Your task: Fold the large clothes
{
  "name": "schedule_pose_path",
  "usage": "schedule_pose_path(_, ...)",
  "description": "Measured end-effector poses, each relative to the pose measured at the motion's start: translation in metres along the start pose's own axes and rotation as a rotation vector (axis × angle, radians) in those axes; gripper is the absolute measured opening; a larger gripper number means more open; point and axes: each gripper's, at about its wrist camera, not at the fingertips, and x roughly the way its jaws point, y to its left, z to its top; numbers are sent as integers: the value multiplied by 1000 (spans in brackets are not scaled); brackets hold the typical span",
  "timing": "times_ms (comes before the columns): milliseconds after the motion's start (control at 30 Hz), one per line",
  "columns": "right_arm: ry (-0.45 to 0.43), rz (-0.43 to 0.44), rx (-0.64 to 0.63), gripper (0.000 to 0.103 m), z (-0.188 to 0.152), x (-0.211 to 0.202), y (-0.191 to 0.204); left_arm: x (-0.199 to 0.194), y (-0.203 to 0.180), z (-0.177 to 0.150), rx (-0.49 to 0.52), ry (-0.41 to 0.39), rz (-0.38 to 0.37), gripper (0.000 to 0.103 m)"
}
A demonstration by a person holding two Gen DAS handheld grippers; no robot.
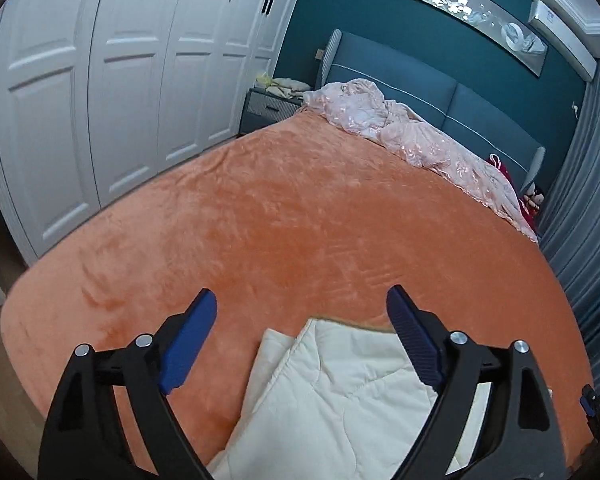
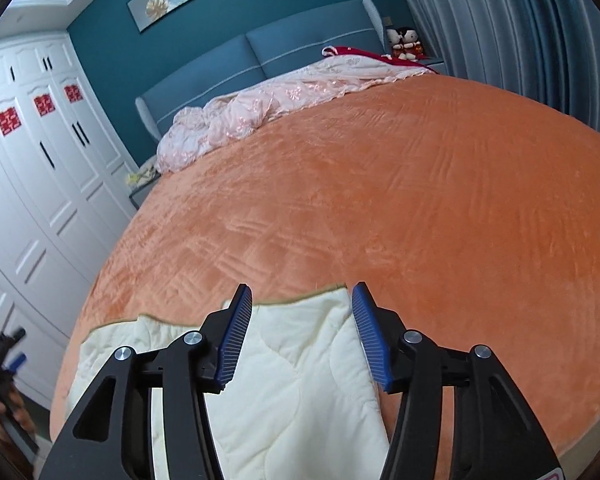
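Left wrist view first: the left gripper (image 1: pixel 302 304) hangs above the near end of the big bed with the fuzzy orange plush blanket (image 1: pixel 292 224), blue-padded fingers (image 1: pixel 190 340) spread wide apart with nothing between them. Right under it sits the cream quilted garment (image 1: pixel 332 400), folded into a thick pad near the blanket's closest edge. Its far edge runs just short of the fingertips and its left edge slants down toward the bottom of the frame. Past that far edge the orange blanket is bare all the way to the crumpled pale pink satin duvet (image 1: pixel 412 136) bunched up along the blue upholstered headboard (image 1: pixel 440 100). To the left of the blanket stands a row of white panelled wardrobe doors (image 1: pixel 100 92), and a grey bedside cabinet (image 1: pixel 268 110) sits in the corner by the headboard. The other gripper just peeks in at the lower right rim.

Right wrist view: the right gripper (image 2: pixel 302 300) is over the same cream garment (image 2: pixel 300 380), its fingers (image 2: pixel 370 336) apart too, gripping nothing; from here the garment's right edge appears to run just under the right finger. The garment's top edge shows a thin darker trim against the orange blanket (image 2: pixel 420 200). To the right of the garment it's all bare orange out to the blue-grey curtains (image 2: pixel 520 20). The left gripper (image 2: pixel 4 356) shows at the far left edge, too small to read.
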Motion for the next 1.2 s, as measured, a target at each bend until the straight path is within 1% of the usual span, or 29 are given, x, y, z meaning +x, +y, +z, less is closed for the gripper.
schedule_pose_path(67,29,-2,14,52,-3,8,-3,11,-5,5,38,64,-14,85)
schedule_pose_path(200,85,2,49,52,-10,25,-5,54,-9,-3,73,241,-54,85)
schedule_pose_path(300,132,-21,48,52,-11,42,-5,82,-11,-18,94,323,-55,84)
schedule_pose_path(367,168,-35,48,52,-11,55,-7,104,-12,-28,88,399,-77,84)
schedule_pose_path(400,183,-41,51,52,-10,62,-9,115,-13,-33,81,433,-79,82)
schedule_pose_path(467,203,-58,63,52,-10,74,-12,130,-12,-39,72,463,-72,78)
schedule_pose_path(500,210,-61,74,52,-10,80,-14,136,-13,-42,69,474,-72,73)
schedule_pose_path(533,217,-60,88,52,-11,85,-16,140,-13,-44,64,485,-80,66)
schedule_pose_path(567,223,-54,100,53,-11,89,-17,145,-13,-45,56,496,-78,63)
schedule_pose_path(600,229,-44,109,53,-12,93,-18,146,-13,-45,47,496,-73,56)
schedule_pose_path(633,232,-40,112,50,-12,96,-18,146,-13,-45,43,485,-70,42)
schedule_pose_path(667,227,-31,112,37,-12,98,-16,145,-13,-44,40,476,-66,35)
schedule_pose_path(700,226,-21,108,24,-11,99,-14,144,-14,-43,36,466,-63,24)
schedule_pose_path(733,225,-17,106,11,-9,99,-12,143,-13,-42,32,451,-60,17)
schedule_pose_path(800,179,-4,91,9,-3,94,-5,139,-16,-37,45,409,-42,13)
schedule_pose_path(867,122,-16,53,8,6,88,5,137,-19,-32,57,368,-24,11)
schedule_pose_path(933,93,-26,39,8,14,88,12,138,-19,-28,54,345,-7,11)
schedule_pose_path(967,92,-45,30,8,17,93,13,142,-20,-28,56,344,8,11)
schedule_pose_path(1067,133,-92,36,8,14,114,7,161,-21,-34,72,374,56,11)
schedule_pose_path(1167,190,-136,53,8,0,137,-3,179,-16,-47,72,415,91,12)
schedule_pose_path(1200,205,-145,59,8,-7,142,-7,182,-14,-51,74,418,97,14)
